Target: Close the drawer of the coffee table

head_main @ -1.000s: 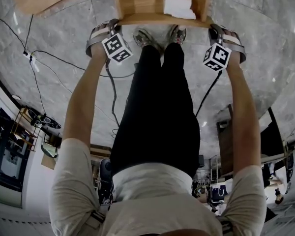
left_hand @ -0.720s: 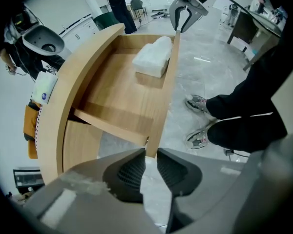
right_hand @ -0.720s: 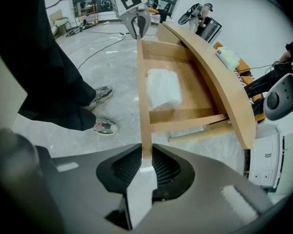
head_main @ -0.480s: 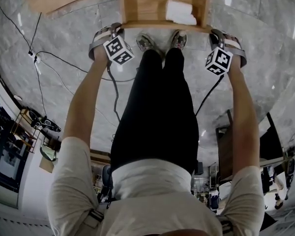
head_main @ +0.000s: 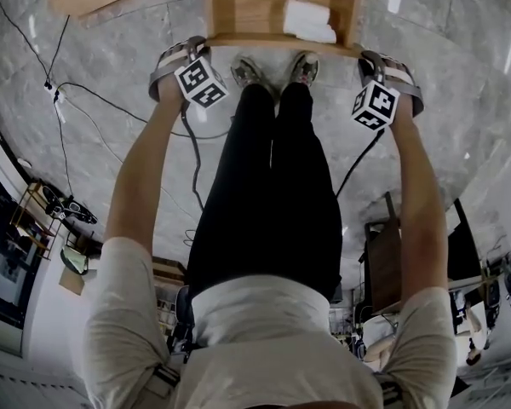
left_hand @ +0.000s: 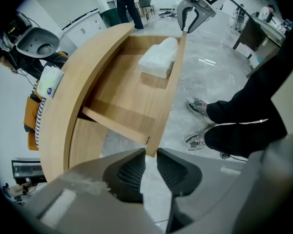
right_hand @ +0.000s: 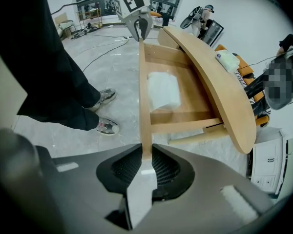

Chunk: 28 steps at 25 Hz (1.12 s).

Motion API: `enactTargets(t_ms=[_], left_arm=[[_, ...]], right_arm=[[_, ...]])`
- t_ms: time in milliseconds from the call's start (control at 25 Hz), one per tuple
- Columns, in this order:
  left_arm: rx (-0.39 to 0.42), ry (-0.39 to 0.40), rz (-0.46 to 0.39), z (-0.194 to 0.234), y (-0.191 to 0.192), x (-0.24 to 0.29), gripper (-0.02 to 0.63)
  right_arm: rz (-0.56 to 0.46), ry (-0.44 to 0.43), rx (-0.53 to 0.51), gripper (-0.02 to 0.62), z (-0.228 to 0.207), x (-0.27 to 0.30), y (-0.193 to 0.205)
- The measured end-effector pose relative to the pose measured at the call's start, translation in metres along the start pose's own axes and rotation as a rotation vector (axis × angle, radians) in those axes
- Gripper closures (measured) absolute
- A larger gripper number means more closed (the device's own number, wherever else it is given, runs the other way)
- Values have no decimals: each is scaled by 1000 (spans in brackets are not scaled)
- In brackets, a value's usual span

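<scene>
The wooden drawer (head_main: 281, 39) of the coffee table stands pulled out, with a white packet (head_main: 311, 21) lying inside. My left gripper (head_main: 203, 44) sits at the left end of the drawer's front panel (left_hand: 162, 106). In the left gripper view its tips (left_hand: 151, 155) close on the panel's near corner. My right gripper (head_main: 368, 51) is at the right end. In the right gripper view it (right_hand: 146, 165) is shut on the panel's top edge (right_hand: 145, 96), which runs deep between the pads. Each gripper also shows at the panel's far end in the other's view: right gripper (left_hand: 188, 21), left gripper (right_hand: 138, 30).
The curved table top (left_hand: 73, 82) overhangs the drawer and carries a white roll (left_hand: 48, 84). The person's legs and shoes (head_main: 277, 66) stand just in front of the drawer, between the arms. Black cables (head_main: 111, 109) lie on the marble floor at the left.
</scene>
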State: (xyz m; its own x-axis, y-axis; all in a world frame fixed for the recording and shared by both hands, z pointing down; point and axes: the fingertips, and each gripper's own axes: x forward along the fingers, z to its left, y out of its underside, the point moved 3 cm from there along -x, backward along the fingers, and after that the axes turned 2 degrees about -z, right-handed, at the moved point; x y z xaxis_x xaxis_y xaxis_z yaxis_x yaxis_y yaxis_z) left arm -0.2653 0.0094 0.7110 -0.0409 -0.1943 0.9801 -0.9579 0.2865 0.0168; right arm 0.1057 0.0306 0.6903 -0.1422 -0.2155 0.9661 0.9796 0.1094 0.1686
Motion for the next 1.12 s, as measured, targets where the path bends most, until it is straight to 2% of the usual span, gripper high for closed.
enactTargets(t_ms=[440,680,840,920,1040,1120], left_arm=[[-34,2,14,-2,-8,-2,506],[-46,23,-24,6,-14,-3,506],[-36,23,-9,8,-11,-5,506],[-34,26,-9,8,-11,-4,506],[-72,52,-5,12,-11,-1,506],[-111,93,-26,10,-10,-3,508]], right_arm=[[-8,15,50,525,-11,-1,8],[-6,24,66,525,-22,-3,5],[5,12,89,531,-20,-6,5],[-25,57,126,589,-27,-13,1],[-83,152,153,589,-50,-23,-15],[-85,142,150,589,-51,-20,-18]])
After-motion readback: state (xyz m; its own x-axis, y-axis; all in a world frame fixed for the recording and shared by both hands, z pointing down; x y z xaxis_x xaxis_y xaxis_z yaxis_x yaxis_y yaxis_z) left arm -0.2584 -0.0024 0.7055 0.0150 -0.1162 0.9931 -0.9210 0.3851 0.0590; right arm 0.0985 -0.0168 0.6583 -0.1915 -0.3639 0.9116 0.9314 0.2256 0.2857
